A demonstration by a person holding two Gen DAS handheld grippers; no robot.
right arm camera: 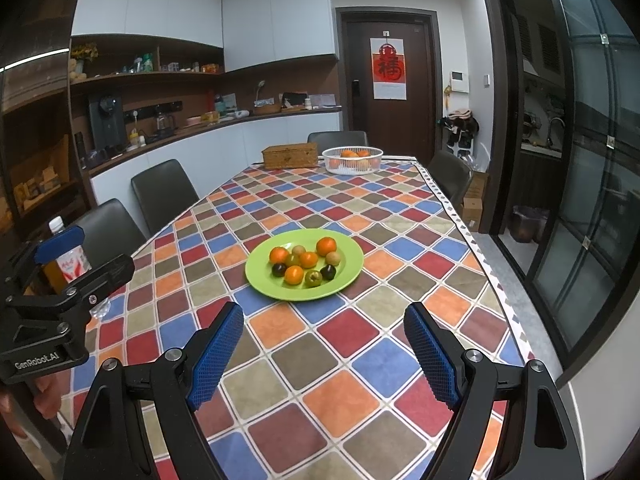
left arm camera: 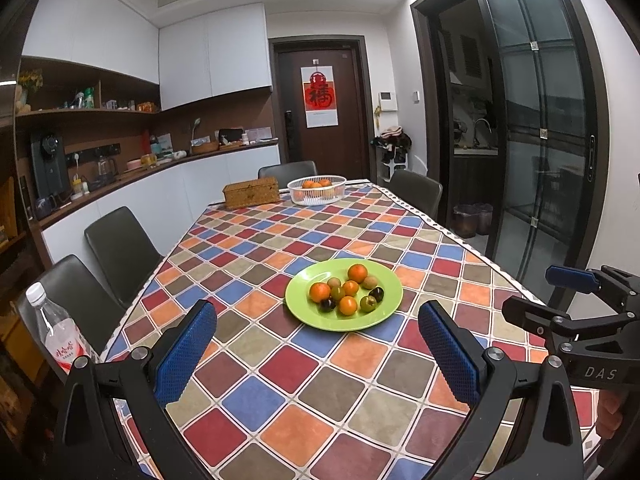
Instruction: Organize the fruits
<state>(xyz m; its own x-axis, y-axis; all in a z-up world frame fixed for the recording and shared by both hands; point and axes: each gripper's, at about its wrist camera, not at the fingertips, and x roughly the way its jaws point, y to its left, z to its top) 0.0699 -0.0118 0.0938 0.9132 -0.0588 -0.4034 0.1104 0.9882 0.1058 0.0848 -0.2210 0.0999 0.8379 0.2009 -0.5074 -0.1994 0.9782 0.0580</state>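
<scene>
Left gripper [left arm camera: 318, 352] and right gripper [right arm camera: 324, 352] side by side, tilted down over checked tablecloth [right arm camera: 360, 344], short of green plate [right arm camera: 348, 276]; both jaws apart, empty. Fruits [right arm camera: 304, 264] on plate.

White basket [left arm camera: 317, 189], far beyond my tongs: its wall hides most of the oranges inside. Water bottle [left arm camera: 56, 332], left of my left tongs: base cut off behind the arm; label unreadable. Shelf items, far left: too small to tell.
</scene>
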